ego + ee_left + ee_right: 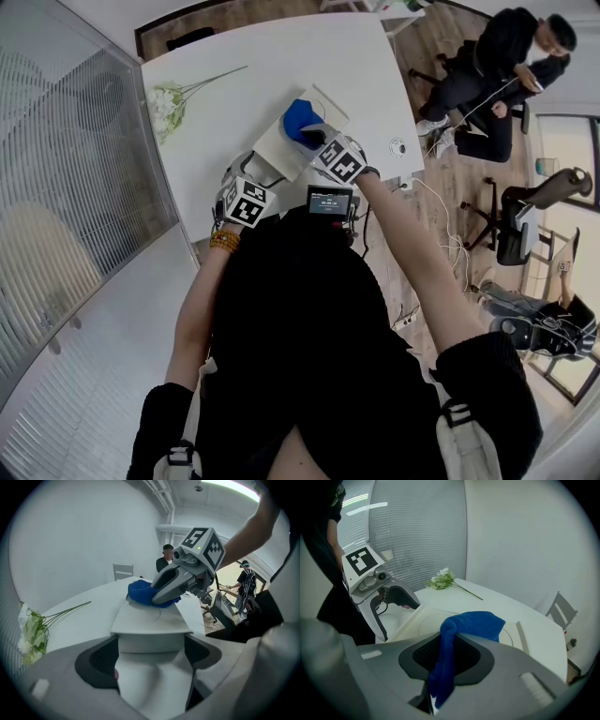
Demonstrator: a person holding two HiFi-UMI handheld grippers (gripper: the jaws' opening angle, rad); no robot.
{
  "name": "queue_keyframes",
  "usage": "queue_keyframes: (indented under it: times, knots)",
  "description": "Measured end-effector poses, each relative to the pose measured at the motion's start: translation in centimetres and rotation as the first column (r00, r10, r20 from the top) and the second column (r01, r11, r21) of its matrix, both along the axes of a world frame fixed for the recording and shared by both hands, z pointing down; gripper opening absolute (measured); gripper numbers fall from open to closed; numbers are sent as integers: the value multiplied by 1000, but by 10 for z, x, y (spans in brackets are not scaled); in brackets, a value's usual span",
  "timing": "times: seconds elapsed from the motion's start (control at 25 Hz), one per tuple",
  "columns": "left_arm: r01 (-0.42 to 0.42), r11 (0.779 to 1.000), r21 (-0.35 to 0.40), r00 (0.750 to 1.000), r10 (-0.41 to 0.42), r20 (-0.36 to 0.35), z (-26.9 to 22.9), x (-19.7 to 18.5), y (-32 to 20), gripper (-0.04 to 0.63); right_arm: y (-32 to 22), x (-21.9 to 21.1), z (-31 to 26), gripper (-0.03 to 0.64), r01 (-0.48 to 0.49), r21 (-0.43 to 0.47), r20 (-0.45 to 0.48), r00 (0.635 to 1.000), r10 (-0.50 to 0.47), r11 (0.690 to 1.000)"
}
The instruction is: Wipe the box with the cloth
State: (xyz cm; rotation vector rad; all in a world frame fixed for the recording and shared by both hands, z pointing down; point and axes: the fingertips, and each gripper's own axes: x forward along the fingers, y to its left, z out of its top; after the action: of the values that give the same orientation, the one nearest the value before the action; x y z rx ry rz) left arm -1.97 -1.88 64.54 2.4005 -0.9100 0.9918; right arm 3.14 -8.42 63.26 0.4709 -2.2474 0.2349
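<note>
A white box (281,142) lies on the white table (244,56) near its front edge. My left gripper (255,175) is shut on the box's near end; in the left gripper view the box (150,616) runs out from between the jaws of the left gripper (150,641). A blue cloth (299,116) rests on the box top. My right gripper (316,137) is shut on it. In the right gripper view the cloth (476,623) hangs pinched in the right gripper (447,641) and spreads over the box (419,620).
A sprig of white flowers (169,98) lies at the table's left. A small white object (398,147) sits by the right edge. A seated person (497,66), office chairs (525,216) and floor cables are to the right; a glass partition (66,169) stands left.
</note>
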Motion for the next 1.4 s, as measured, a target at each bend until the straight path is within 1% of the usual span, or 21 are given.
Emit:
queue_keyframes:
  times: [0.2,0.44,0.84,1.2,1.4]
  knots:
    - [-1,1000,-1,1000,1,2,1,-1,0,557,13,-11,4,94,72,-30,-26,997,-73,997]
    - [-6,1000,4,1000,5,9,3,-2,0,557,27,-24,4,94,112,-60,-7,994,-112,992]
    - [-2,1000,10,1000,2,22,3,-1,0,552,43,-41,4,92,146,-122,12,989,-146,982]
    - [-2,1000,9,999,2,37,6,-1,-3,552,42,-43,4,91,138,-172,36,990,-133,975]
    - [-1,1000,6,999,1,42,7,-1,-2,551,60,-54,1,91,204,-210,88,978,-190,956]
